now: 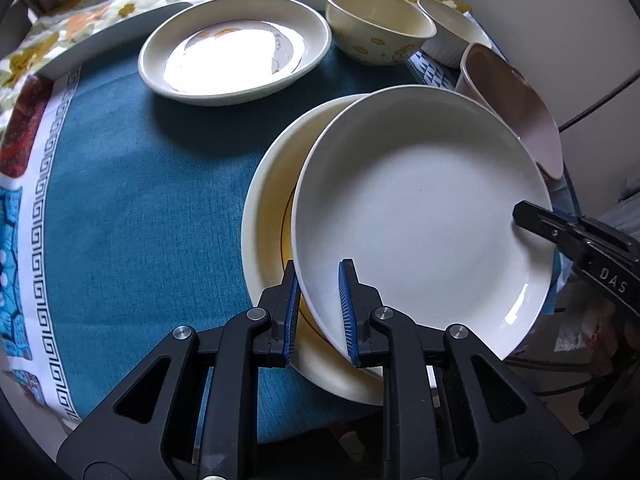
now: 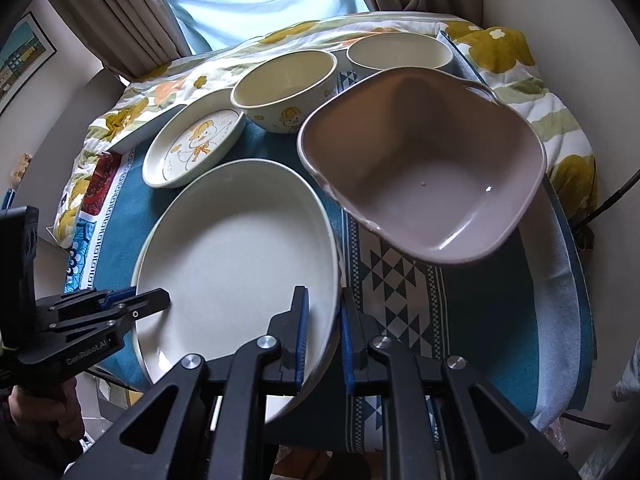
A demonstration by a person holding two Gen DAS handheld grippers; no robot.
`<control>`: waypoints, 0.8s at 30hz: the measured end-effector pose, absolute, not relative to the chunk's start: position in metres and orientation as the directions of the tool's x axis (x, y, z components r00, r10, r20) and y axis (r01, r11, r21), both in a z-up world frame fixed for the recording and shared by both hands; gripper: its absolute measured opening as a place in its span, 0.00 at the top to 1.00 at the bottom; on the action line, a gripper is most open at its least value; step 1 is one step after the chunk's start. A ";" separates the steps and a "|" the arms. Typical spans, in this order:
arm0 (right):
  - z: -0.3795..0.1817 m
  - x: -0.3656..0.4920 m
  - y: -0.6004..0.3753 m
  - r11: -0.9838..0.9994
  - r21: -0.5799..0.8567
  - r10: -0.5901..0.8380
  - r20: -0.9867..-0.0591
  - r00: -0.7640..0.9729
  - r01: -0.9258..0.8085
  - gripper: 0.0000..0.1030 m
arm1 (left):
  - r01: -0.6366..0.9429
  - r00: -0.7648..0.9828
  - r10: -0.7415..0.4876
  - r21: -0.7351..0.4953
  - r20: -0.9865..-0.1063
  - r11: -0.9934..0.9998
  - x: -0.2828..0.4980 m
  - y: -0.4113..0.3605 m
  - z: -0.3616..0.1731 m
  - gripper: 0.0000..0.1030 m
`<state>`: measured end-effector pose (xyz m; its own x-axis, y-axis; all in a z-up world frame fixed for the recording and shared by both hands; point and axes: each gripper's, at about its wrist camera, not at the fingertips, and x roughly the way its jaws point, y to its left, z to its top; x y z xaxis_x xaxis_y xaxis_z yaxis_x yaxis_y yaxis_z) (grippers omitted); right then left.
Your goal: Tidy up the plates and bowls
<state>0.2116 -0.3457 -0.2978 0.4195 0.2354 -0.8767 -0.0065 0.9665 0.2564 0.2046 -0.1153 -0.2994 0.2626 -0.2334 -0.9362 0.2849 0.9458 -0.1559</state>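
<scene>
A plain white plate [image 1: 420,208] is held at two opposite edges. My left gripper [image 1: 318,266] is shut on its near rim. My right gripper [image 2: 324,292] is shut on the right rim of the same plate [image 2: 240,248]. Each gripper shows in the other's view, the right gripper [image 1: 520,212] at the plate's right edge and the left gripper [image 2: 162,298] at its left edge. The white plate sits over a cream plate [image 1: 268,216] with a yellow ring, shifted to the right of it. Whether the two plates touch I cannot tell.
On the teal tablecloth [image 1: 140,200] behind stand a duck-print plate [image 2: 196,144], a cream duck bowl [image 2: 286,84], a white ramekin [image 2: 400,54] and a mauve square bowl [image 2: 424,160]. A floral quilt [image 2: 500,48] lies beyond. A hand [image 2: 40,412] grips the left tool.
</scene>
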 end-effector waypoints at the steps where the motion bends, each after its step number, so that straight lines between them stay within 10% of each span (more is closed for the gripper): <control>1: -0.298 0.211 -0.346 0.967 0.254 0.233 -0.877 0.419 -0.008 0.87 | 0.289 0.263 -0.226 -0.147 -0.938 0.946 0.205 -0.118 -0.301 0.84; 24: -0.298 0.211 -0.340 0.976 0.211 0.217 -0.882 0.419 -0.060 0.87 | 0.392 0.411 0.002 0.178 -0.912 0.903 0.196 -0.147 -0.296 0.85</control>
<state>0.2109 -0.3398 -0.2982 0.4186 0.2169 -0.8819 -0.0603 0.9756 0.2113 0.1957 -0.1474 -0.2956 0.4111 0.0016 -0.9116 0.3917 0.9027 0.1782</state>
